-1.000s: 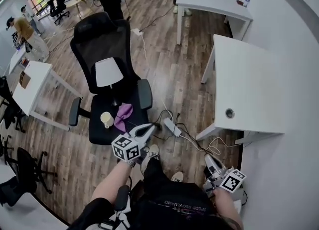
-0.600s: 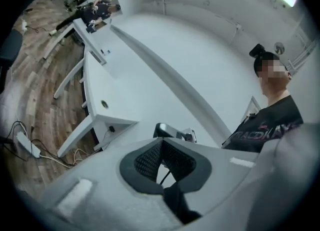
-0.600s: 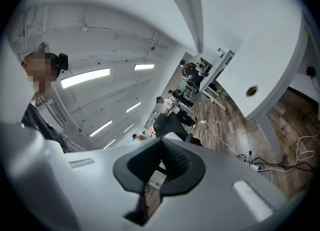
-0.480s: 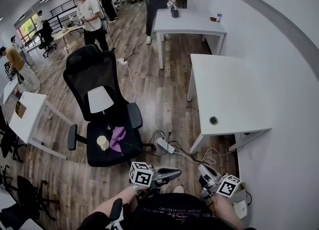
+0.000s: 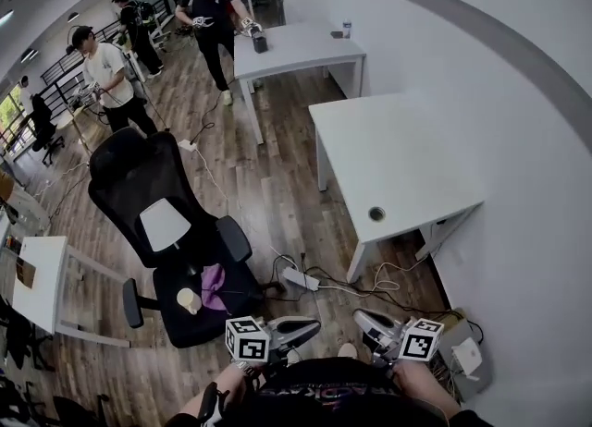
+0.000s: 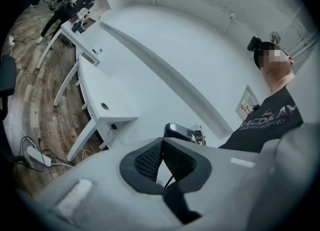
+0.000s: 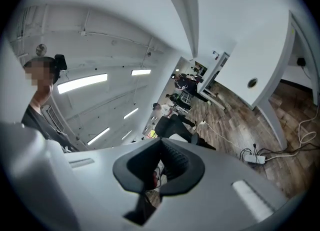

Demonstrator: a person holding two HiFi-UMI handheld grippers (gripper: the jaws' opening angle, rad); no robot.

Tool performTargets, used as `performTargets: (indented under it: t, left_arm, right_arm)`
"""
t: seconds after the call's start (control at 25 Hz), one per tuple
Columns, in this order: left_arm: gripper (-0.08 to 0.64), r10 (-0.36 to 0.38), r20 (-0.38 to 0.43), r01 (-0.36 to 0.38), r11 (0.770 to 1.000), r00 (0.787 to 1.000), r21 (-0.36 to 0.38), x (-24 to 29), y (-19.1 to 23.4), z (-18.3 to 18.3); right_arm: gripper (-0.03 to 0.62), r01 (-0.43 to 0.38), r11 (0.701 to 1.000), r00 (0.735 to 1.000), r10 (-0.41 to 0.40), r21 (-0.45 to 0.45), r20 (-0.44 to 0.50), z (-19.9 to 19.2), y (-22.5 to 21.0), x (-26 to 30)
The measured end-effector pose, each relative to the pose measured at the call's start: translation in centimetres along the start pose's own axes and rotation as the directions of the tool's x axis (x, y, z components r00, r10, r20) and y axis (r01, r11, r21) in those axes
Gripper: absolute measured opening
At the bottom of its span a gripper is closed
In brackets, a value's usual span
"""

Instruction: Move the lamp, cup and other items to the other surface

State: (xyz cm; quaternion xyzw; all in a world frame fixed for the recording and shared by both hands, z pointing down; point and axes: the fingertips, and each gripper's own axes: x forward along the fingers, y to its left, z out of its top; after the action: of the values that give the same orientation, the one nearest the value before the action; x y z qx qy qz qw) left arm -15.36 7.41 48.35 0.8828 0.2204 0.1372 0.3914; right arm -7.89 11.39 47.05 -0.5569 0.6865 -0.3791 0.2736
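Both claws sit low at the bottom edge of the head view, close to our body and held about level. The left claw (image 5: 310, 325) has its pads pressed together with nothing between them; it points toward the right of the frame, and the left marker cube (image 5: 248, 339) trails behind it. The right claw (image 5: 363, 318) is likewise pressed together and empty; it points up and left in frame, with the right marker cube (image 5: 421, 339) behind. The two tips are near each other but apart. The task things are all on the black office chair (image 5: 139, 176), to our left and well apart from both claws. The lamp (image 5: 165, 224), with a white shade, stands upright on the seat close to the backrest. The cup (image 5: 188, 300), pale cream, is on the front part of the seat. A purple cloth (image 5: 215, 286) lies just beside the cup on its right; we cannot tell whether they touch. The white bench (image 5: 398, 148) stands to the right, across a strip of wood floor, with a round cable hole (image 5: 376, 214) near its front edge. A power strip (image 5: 301, 278) with trailing cables lies on the floor between chair and bench. A second white table (image 5: 296, 46) stands farther back, with people standing near it.
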Motion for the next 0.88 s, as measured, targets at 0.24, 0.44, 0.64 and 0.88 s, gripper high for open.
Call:
performTargets:
  t: [0.24, 0.44, 0.64, 0.88]
  left_arm:
    - [0.003, -0.064, -0.026, 0.064, 0.998, 0.998, -0.014, 0.2, -0.7, -1.1]
    - [0.003, -0.060, 0.011, 0.060, 0.998, 0.998, -0.007, 0.0, 0.4, 1.0]
    - [0.003, -0.090, 0.023, 0.090, 0.996, 0.996, -0.001, 0.7, -0.6, 2.1]
    - [0.003, -0.089, 0.046, 0.090, 0.995, 0.995, -0.037, 0.4, -0.6, 1.1]
  right_arm:
    - [0.003, 0.022, 1.000, 1.000, -0.022, -0.006, -0.015, -2.0, 1.0, -0.3]
    - [0.003, 0.031, 0.999, 0.999, -0.032, -0.004, -0.008, -2.2, 0.6, -0.6]
    - [0.003, 0.029, 1.000, 0.999, -0.030, -0.009, -0.012, -2.1, 0.8, -0.6]
    - [0.003, 0.019, 0.999, 0.999, -0.020, -0.039, -0.028, -1.8, 1.7, -0.1]
